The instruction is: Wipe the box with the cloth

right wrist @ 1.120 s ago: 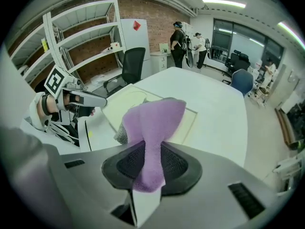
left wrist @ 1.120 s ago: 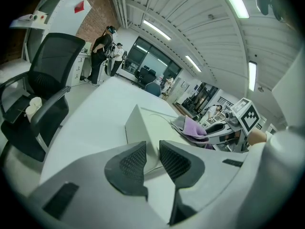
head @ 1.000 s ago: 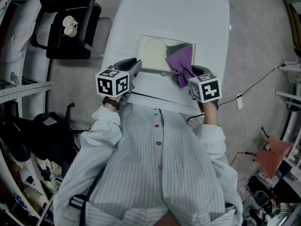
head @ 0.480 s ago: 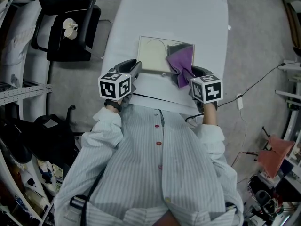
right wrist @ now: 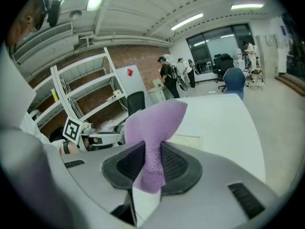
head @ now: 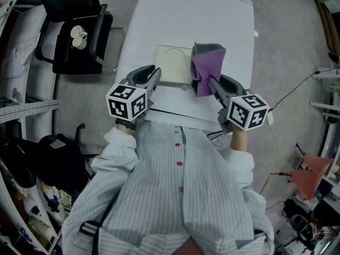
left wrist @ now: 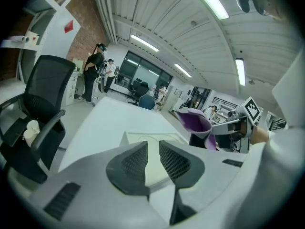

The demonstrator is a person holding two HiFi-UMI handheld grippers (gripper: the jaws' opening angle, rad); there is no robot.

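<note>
A flat cream box (head: 171, 62) lies on the white table (head: 191, 9) in the head view. My right gripper (head: 211, 83) is shut on a purple cloth (head: 206, 67) with a grey underside, and holds it up over the box's right side, which it hides. In the right gripper view the cloth (right wrist: 153, 125) stands up from between the pads, with the box (right wrist: 189, 140) beyond. My left gripper (head: 154, 74) hovers at the box's near left corner, jaws almost together with nothing between them. The left gripper view shows the box (left wrist: 138, 138) ahead and the cloth (left wrist: 196, 122) in the air at the right.
A black office chair (head: 79, 31) with a small white object on its seat stands left of the table. Shelving runs along the far left. A cable (head: 289, 94) trails on the floor at the right. People stand far off in the room.
The right gripper has lifted the cloth off the box's top and drawn back to the right. The left gripper has shifted slightly.
</note>
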